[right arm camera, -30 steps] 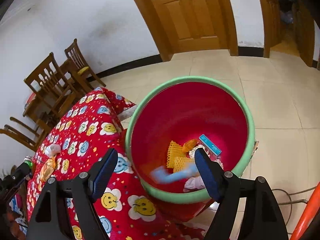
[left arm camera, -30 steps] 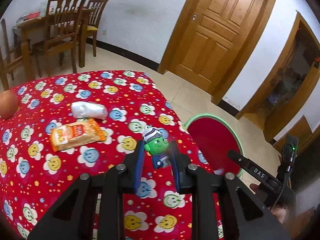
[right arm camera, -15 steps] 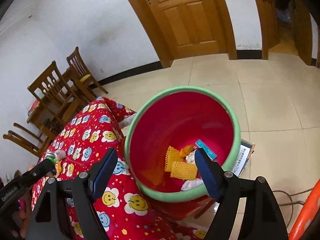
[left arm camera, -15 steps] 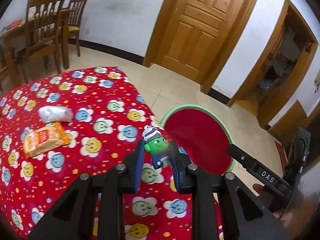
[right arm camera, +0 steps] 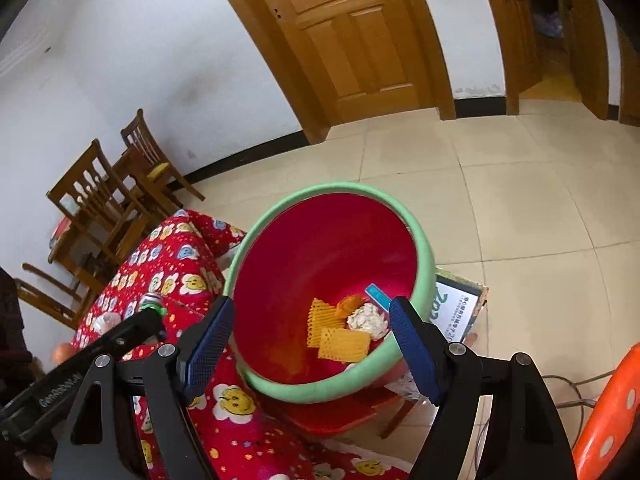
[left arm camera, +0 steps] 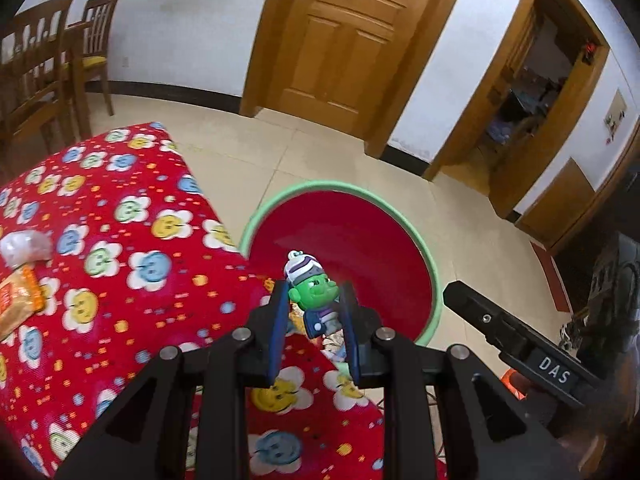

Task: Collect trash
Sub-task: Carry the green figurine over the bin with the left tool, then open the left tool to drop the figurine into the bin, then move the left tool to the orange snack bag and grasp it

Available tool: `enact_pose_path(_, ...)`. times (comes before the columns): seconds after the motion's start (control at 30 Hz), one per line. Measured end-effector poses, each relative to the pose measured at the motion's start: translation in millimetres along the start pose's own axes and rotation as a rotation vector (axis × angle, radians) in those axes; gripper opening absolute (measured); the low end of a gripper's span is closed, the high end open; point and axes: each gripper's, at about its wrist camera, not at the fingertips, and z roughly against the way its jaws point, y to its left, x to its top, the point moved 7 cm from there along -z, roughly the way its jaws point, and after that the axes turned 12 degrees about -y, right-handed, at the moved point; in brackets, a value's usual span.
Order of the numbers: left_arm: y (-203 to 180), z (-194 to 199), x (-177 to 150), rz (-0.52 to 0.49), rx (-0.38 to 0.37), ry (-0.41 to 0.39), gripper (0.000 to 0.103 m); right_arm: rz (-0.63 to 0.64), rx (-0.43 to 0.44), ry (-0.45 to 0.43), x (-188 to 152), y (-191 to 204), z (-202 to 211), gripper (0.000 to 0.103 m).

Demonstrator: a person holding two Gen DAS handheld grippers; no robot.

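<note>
My left gripper (left arm camera: pixel 314 308) is shut on a small green-faced toy figure (left arm camera: pixel 314 300) with a striped hat and holds it over the table corner, at the near rim of the red bin with a green rim (left arm camera: pixel 430 258). The figure's hat shows in the right wrist view (right arm camera: pixel 152 303). My right gripper (right arm camera: pixel 310 344) is open and empty above the bin (right arm camera: pixel 340 390). Inside the bin lie yellow foam nets (right arm camera: pixel 340 340), a white wad (right arm camera: pixel 368 318) and a blue wrapper (right arm camera: pixel 378 295).
An orange snack packet (left arm camera: pixel 18 300) and a clear plastic wad (left arm camera: pixel 24 246) lie on the red smiley tablecloth (left arm camera: pixel 120 260). Wooden chairs (left arm camera: pixel 48 68) stand at the far wall. A wooden door (left arm camera: pixel 340 36), an orange stool (right arm camera: pixel 608 420) and a box (right arm camera: pixel 456 308) are nearby.
My left gripper has carried the toy figure rightward from the table's middle to the bin's rim. The right gripper has risen a little above the bin; a blue item has settled inside.
</note>
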Motion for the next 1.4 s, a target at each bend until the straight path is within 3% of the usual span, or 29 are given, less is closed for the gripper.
enact_pose_path(0.17,-10.0,-10.8,-2.2,-0.020,-0.024,0.003,0.026,-0.013,-0.007,0.002,0.3,-9.0,-0.6,0.080)
enact_pose_path(0.23,-12.0,-11.5,-2.7,-0.027,-0.026,0.007,0.032,-0.017,-0.008,0.003,0.3,-10.6,-0.8,0.080)
enact_pose_path(0.3,-11.4,-10.3,-3.0,-0.031,-0.024,0.005,0.032,-0.019,-0.007,0.004,-0.3,-10.2,-0.4,0.080)
enact_pose_path(0.6,14.5,3.3,-0.5,0.000,0.032,-0.009,0.035,-0.008,0.022,0.008,-1.7,2.7,3.0,0.080)
enact_pose_path(1.4,178.5,76.0,12.3,0.097,0.354,-0.076,0.038,0.096,0.151,0.084,-35.1,84.1,0.5,0.080)
